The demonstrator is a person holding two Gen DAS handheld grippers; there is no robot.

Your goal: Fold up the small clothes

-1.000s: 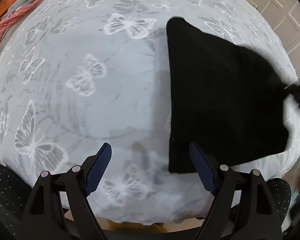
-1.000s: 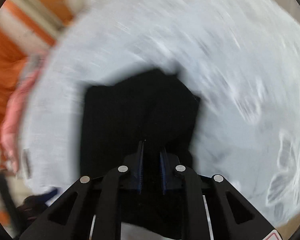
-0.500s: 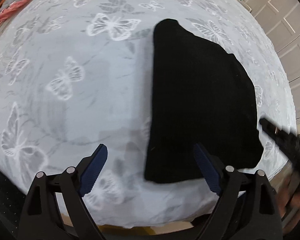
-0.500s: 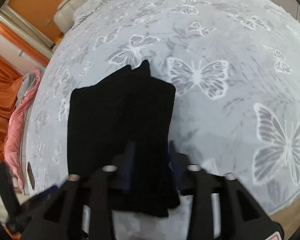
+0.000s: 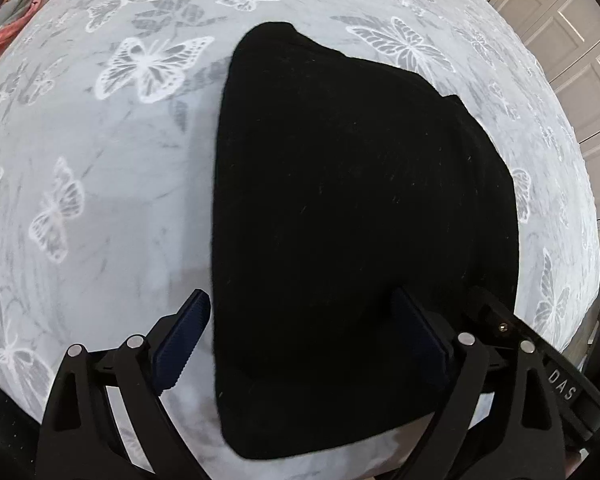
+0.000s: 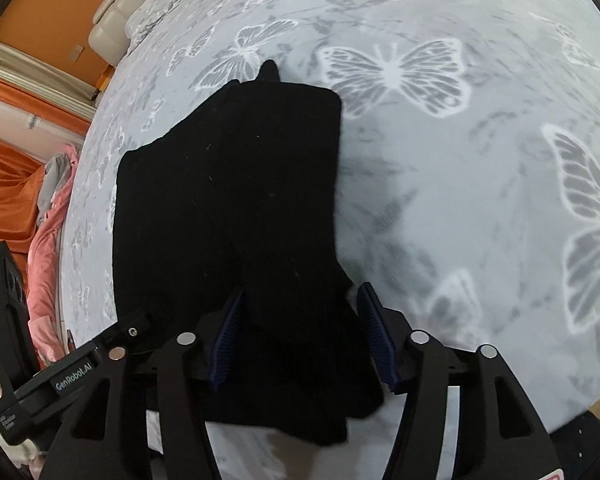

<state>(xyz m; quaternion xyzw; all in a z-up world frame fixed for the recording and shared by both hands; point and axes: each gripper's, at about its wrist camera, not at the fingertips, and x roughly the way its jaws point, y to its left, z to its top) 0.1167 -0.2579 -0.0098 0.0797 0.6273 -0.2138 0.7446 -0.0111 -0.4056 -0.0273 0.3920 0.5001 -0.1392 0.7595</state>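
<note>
A black knit garment point(image 5: 340, 220) lies flat on the butterfly-print bedspread point(image 5: 100, 180), folded over itself. My left gripper point(image 5: 300, 344) is open, its jaws straddling the garment's near left edge; the right finger point(image 5: 416, 332) sits over the cloth, the left finger point(image 5: 180, 340) over the bedspread. In the right wrist view the garment point(image 6: 228, 200) runs away from me. My right gripper point(image 6: 300, 336) is open with the garment's near end between its jaws, touching neither pad clearly. The other gripper's body point(image 6: 72, 376) shows at lower left.
Pink and grey clothes point(image 6: 46, 248) lie at the bed's left edge by orange curtains point(image 6: 4, 184). A cream headboard point(image 6: 116, 20) stands at the back. White cupboard doors point(image 5: 572, 40) are to the right. The bed's near edge is just below both grippers.
My right gripper has opened and let go of the garment, which now lies flat. My left gripper has moved right and forward over the garment's edge.
</note>
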